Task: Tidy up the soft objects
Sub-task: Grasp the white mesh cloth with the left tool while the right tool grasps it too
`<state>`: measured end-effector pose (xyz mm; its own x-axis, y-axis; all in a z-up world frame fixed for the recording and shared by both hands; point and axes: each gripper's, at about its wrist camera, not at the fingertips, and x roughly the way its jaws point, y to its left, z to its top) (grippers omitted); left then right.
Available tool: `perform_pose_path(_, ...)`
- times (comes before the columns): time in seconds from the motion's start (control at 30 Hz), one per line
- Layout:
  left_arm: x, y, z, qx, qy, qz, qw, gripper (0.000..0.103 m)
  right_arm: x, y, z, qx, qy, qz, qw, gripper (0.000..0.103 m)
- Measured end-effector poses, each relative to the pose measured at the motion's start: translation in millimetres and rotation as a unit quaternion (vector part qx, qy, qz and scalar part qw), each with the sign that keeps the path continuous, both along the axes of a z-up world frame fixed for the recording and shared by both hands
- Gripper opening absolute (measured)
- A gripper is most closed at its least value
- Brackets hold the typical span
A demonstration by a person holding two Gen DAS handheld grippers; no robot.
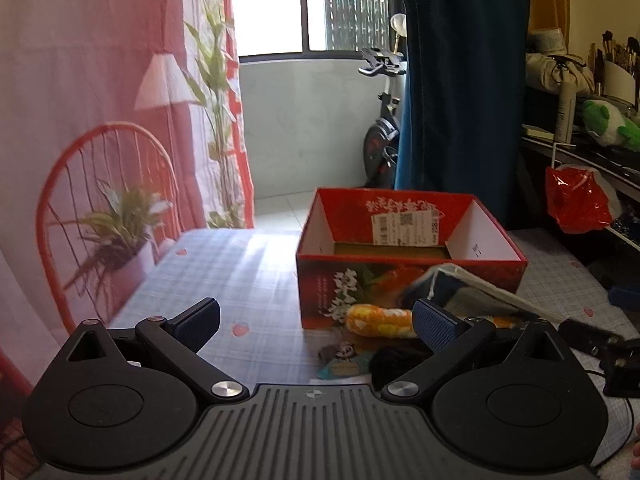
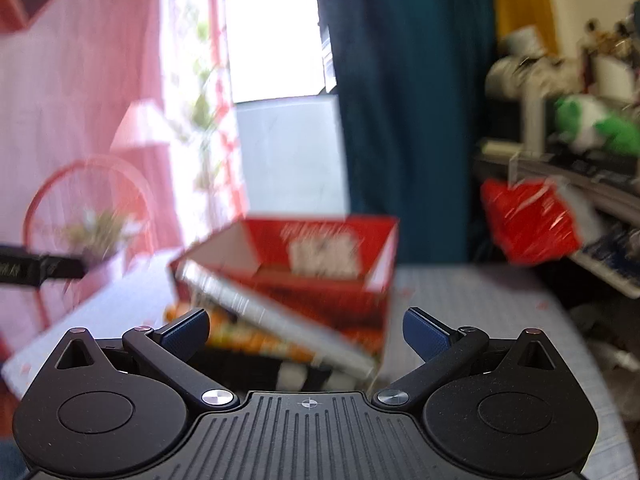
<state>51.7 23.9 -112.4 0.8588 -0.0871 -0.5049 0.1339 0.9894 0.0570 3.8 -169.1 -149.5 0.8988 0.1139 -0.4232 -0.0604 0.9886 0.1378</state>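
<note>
In the left wrist view an open red cardboard box (image 1: 408,240) stands on the blue checked tablecloth (image 1: 240,280). A yellow and white soft roll (image 1: 380,322) lies against its front wall, with a dark soft piece (image 1: 396,360) and a small printed pouch (image 1: 344,356) nearer me. A flat white-edged item (image 1: 484,290) leans on the box's front right corner. My left gripper (image 1: 316,322) is open and holds nothing, a short way before the roll. The right wrist view is blurred: my right gripper (image 2: 306,332) is open and holds nothing, facing the box (image 2: 320,264) and the leaning flat item (image 2: 280,316).
A red plastic bag (image 1: 576,204) hangs from a cluttered shelf on the right, which carries a green and white plush (image 1: 604,124). Behind the table are a dark blue curtain (image 1: 460,80), an exercise bike (image 1: 384,132) and a pink printed curtain (image 1: 100,120). A black device (image 1: 616,364) lies at the table's right.
</note>
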Motion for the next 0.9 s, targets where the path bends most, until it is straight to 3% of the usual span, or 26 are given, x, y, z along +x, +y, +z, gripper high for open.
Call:
perform_pose_path(0.07,5.5,2.7,-16.1,-0.007,0.021,-0.003,0.9997,0.103,0.9,4.4,-13.7,-0.002,0.02,0.019,1.0,0.103)
perform_pose_path(0.23,12.5,-6.7,-60.3,0.04,0.049,-0.014,0.9979,0.103,2.8,13.1,-43.7,-0.004,0.06,0.025,0.998,0.103)
perform_pose_path(0.33,16.2,-9.1,-79.4,0.036,0.075,-0.033,0.996,0.102,3.1,15.7,-56.8,-0.015,0.069,0.034,0.997,0.102)
perform_pose_path(0.43,21.3,-11.5,-95.1,0.024,0.098,-0.051,0.9936,0.097,4.6,19.6,-65.0,-0.039,0.072,0.033,0.996,0.1)
perform_pose_path(0.6,27.1,-11.1,-113.4,-0.014,0.13,-0.076,0.9886,0.084,7.6,15.5,-76.4,-0.019,0.089,0.048,0.995,0.073)
perform_pose_path(0.67,28.8,-9.6,-118.9,-0.035,0.137,-0.085,0.9863,0.081,9.7,13.4,-79.9,-0.01,0.095,0.049,0.994,0.069)
perform_pose_path(0.9,44.1,-6.5,-146.5,-0.096,0.165,-0.088,0.9776,0.083,17.6,7.3,-94.6,0.027,0.107,0.052,0.993,0.064)
